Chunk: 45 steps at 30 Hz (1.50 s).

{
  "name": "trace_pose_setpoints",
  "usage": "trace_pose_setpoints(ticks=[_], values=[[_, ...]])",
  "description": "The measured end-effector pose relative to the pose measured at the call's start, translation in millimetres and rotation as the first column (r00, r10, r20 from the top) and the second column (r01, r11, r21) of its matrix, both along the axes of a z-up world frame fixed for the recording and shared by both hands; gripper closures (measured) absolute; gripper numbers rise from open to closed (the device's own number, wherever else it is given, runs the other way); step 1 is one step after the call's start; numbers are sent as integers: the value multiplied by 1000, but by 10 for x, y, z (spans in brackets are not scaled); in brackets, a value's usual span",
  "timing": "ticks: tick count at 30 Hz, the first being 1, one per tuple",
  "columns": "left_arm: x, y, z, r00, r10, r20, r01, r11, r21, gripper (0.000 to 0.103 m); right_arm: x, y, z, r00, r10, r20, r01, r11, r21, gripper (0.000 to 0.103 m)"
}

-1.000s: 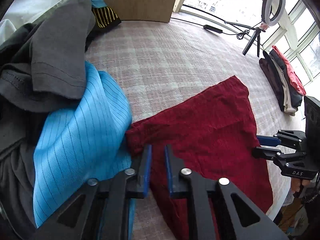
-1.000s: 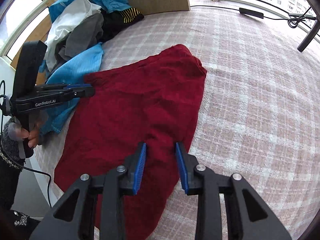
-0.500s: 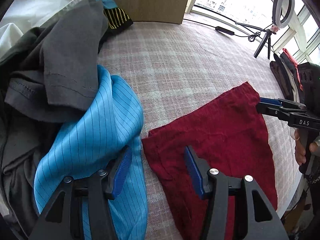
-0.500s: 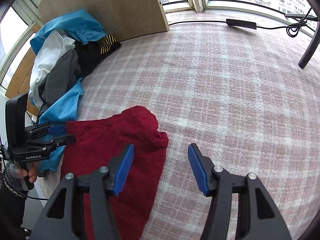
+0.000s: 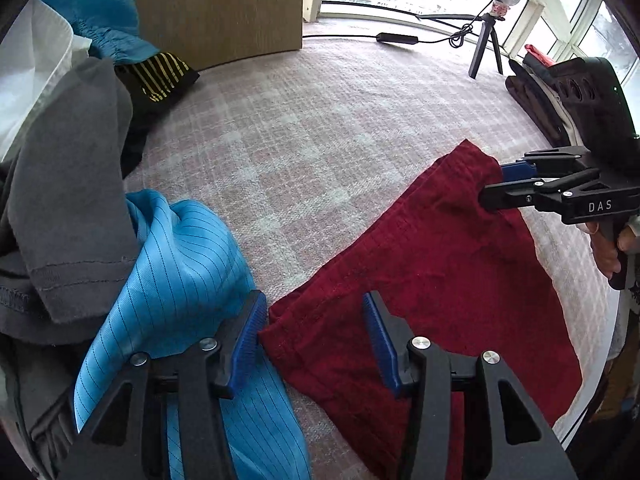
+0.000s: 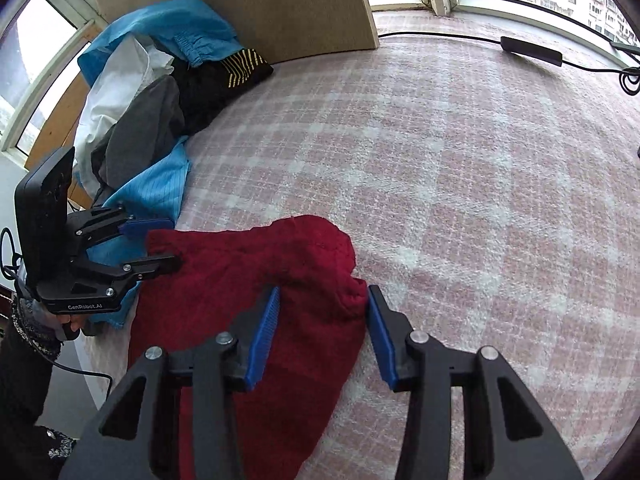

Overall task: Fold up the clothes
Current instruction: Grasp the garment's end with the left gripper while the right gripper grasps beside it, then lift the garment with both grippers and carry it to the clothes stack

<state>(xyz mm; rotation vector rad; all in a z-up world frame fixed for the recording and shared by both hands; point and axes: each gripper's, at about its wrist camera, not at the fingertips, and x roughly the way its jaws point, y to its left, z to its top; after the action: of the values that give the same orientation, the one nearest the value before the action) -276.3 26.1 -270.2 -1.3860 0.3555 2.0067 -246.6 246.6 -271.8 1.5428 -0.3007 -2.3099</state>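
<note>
A dark red garment (image 5: 432, 276) lies flat on the pink checked bedspread (image 5: 320, 120); it also shows in the right wrist view (image 6: 256, 312). My left gripper (image 5: 316, 332) is open, its jaws either side of the garment's near left corner. My right gripper (image 6: 324, 320) is open around the bunched far right corner. In the left wrist view the right gripper (image 5: 504, 184) sits at that far corner. In the right wrist view the left gripper (image 6: 160, 240) is at the left corner.
A pile of clothes lies to the left: a blue striped garment (image 5: 180, 280), a grey shirt (image 5: 68, 184), white and black pieces. A wooden board (image 5: 208, 4) stands behind. A ring light tripod (image 5: 488, 44), a cable and folded clothes (image 5: 540, 92) are at the far right.
Both grippers opened from nearly shut. They moved up the garment to its two far corners, and the right corner is now bunched between the right jaws.
</note>
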Motion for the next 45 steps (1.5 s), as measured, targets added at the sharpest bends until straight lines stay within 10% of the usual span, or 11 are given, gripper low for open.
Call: trace_pose_setpoints(ticks=[4,21,26,35,45], values=[[-30,-70,-10,1000,-4,28,2,999,54,95,-4,-22,-37,1000,22,-1,-22,1000,-10,90],[448,-186,367,995,4,-98,7,993,114,96,606,88,573,966,50,-255,-39,998,49,93],[474,-181,872,979,4,-203,30,986,165,96,764,137,913,939,8,-344,0,1000,25,93],[705,140,2124,893,-87,-441,217,943,253,96,1375,529,2000,824,-116,-555,134,991,-9,93],[1316,1445,2815,789,-270,-552,465,850,249,96,2499,1525,2773,703,-228,-674,357,932,57,93]])
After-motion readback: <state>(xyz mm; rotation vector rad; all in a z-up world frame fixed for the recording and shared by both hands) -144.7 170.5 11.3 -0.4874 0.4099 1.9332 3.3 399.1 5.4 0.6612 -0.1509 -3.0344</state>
